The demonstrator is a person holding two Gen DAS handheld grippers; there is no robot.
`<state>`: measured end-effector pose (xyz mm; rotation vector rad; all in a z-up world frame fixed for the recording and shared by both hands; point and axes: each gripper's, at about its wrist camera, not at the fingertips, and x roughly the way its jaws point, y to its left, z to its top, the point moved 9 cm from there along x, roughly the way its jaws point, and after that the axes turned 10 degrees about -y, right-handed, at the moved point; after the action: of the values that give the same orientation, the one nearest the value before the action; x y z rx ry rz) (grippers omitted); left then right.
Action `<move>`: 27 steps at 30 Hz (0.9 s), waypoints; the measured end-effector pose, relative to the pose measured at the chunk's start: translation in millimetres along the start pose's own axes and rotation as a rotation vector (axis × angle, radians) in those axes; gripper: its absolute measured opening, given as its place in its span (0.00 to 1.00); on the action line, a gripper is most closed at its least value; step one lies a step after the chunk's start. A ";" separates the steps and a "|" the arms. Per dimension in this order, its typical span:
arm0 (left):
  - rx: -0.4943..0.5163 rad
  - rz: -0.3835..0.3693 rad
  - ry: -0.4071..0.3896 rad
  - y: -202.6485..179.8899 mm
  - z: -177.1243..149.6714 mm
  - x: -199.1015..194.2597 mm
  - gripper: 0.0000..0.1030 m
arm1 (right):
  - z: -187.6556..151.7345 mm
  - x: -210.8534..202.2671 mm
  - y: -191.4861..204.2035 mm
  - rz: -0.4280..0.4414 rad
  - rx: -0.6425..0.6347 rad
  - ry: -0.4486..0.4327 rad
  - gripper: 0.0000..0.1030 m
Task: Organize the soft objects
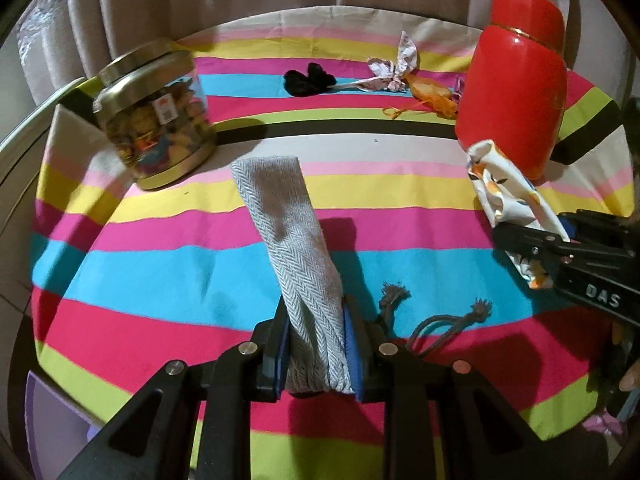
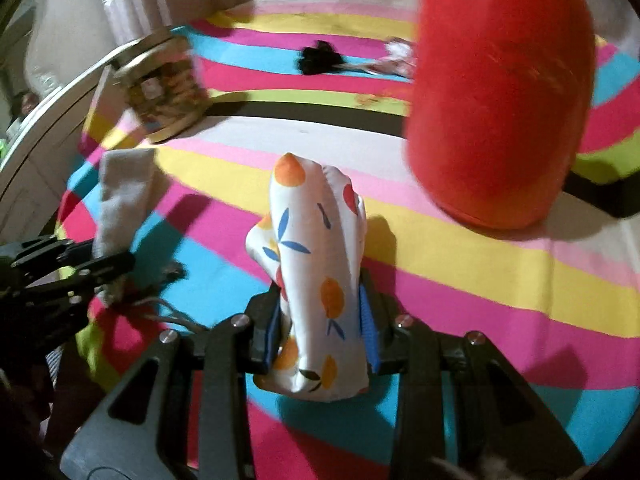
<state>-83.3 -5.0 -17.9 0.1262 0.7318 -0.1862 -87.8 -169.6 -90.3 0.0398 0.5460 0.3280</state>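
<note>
My left gripper (image 1: 316, 344) is shut on a grey herringbone drawstring pouch (image 1: 288, 232) that sticks up and forward above the striped cloth; its grey cords (image 1: 436, 328) hang to the right. My right gripper (image 2: 324, 320) is shut on a white fruit-print pouch (image 2: 316, 264), held upright above the cloth. In the left wrist view the right gripper (image 1: 524, 236) shows at the right edge with the fruit-print pouch (image 1: 504, 188). In the right wrist view the left gripper (image 2: 108, 264) shows at the left with the grey pouch (image 2: 124, 200).
A striped tablecloth (image 1: 160, 264) covers the table. A glass jar with a gold lid (image 1: 156, 116) stands back left. A red canister (image 1: 516, 80) stands back right, close to the fruit-print pouch. A black scrunchie (image 1: 308, 78), a patterned hair tie (image 1: 394, 66) and an orange organza bag (image 1: 432, 96) lie at the back.
</note>
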 end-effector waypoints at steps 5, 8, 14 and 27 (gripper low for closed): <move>-0.030 0.028 0.001 16.9 -13.5 -18.6 0.24 | -0.5 -9.3 52.7 0.103 -0.061 -0.018 0.36; -0.050 0.046 -0.003 27.1 -21.9 -31.7 0.24 | -6.2 -11.0 73.5 0.144 -0.080 -0.012 0.36; -0.106 0.073 -0.024 51.1 -31.7 -56.0 0.24 | -9.4 -18.7 106.9 0.205 -0.115 0.004 0.36; -0.265 0.201 -0.056 132.5 -64.6 -107.6 0.24 | -17.5 -32.8 190.1 0.326 -0.292 0.022 0.36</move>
<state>-175.6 149.2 13.5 -0.0576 0.6771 0.0994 -179.5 -0.8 -65.2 -0.1588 0.5090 0.7240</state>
